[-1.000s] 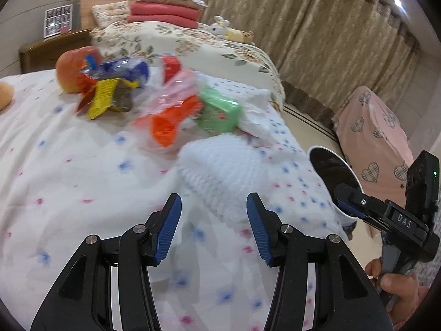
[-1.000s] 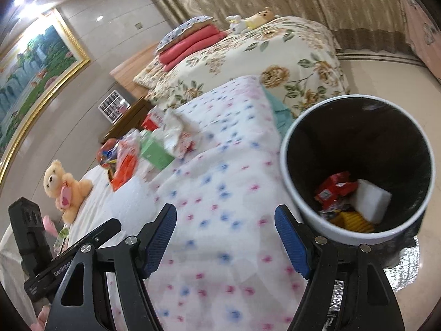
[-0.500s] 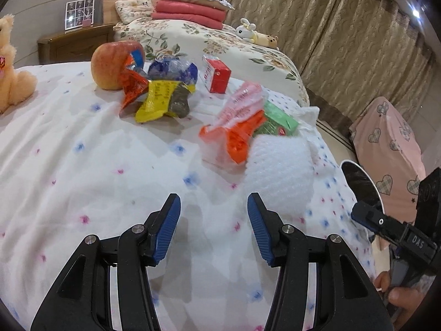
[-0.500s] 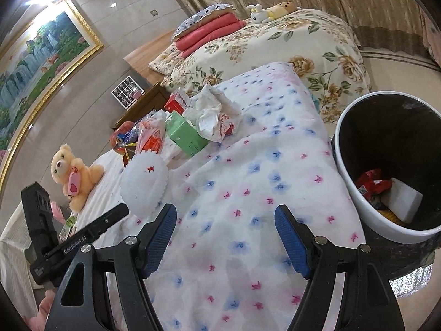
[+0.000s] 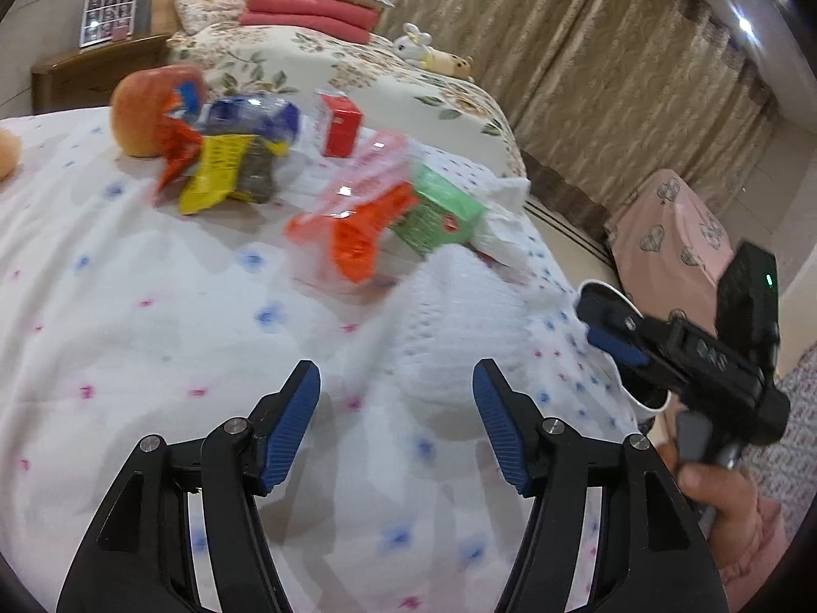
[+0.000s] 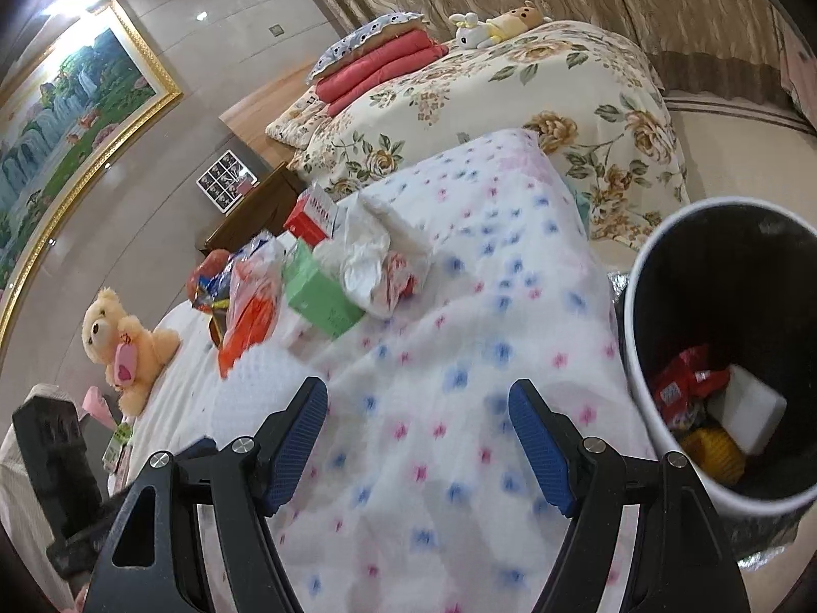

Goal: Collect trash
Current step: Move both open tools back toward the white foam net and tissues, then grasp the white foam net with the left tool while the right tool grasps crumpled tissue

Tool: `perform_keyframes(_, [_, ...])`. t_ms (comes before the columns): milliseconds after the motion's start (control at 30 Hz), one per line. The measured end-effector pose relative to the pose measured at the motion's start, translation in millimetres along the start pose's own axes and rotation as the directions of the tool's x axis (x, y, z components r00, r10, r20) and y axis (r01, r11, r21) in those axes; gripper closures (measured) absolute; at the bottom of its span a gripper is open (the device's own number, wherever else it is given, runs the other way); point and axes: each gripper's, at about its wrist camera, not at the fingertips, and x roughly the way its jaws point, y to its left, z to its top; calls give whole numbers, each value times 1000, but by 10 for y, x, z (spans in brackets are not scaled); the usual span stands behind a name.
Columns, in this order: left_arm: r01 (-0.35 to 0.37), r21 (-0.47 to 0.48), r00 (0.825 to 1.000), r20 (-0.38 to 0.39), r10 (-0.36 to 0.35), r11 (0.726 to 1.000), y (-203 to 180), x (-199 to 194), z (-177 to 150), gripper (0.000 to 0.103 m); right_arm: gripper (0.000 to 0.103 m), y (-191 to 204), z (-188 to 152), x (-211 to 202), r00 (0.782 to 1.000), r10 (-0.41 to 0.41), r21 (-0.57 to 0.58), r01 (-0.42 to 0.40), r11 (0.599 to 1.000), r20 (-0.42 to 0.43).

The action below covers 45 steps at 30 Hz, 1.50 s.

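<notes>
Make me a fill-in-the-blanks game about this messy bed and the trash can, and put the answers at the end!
1. The trash bin has a white rim and is ____ inside.
2. The fuzzy toy sitting on the bed is a teddy ____.
3. The box beside the orange wrapper is coloured ____.
4. The round fruit behind the snack packets is an ____.

Missing words: black; bear; green; apple

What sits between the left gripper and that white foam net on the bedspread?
Nothing visible. The left gripper, jaws opening and empty, faces the white foam net across bare bedspread. The orange wrapper and green box lie beyond the net.
</notes>
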Motion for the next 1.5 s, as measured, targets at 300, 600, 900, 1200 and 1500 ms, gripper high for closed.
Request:
perform_keyframes(300, [-49,32,998,-35,50,998,-181,235,103,40,28,41,288,365,999,40,-16,-41,999,-31])
perform_keyframes(600, [-28,88,998,-46,32,996,-288,334,120,71,65,88,415,680,994,75,-24,-77,997,-76])
perform_keyframes(900, [-20,79,1000,-5,21,997,-291,203,93,83,78,39,314,445,997,69,-21,-70,997,-46])
perform_keyframes(1200, [4,85,1000,5,-4,996,-455,127,54,83,78,-106,122,-50,999,45,4,-45,999,10])
perform_keyframes(1500, [42,123,999,17,-44,992,-733,74,-4,83,78,-358,-54,-394,999,6,47,-8,999,44])
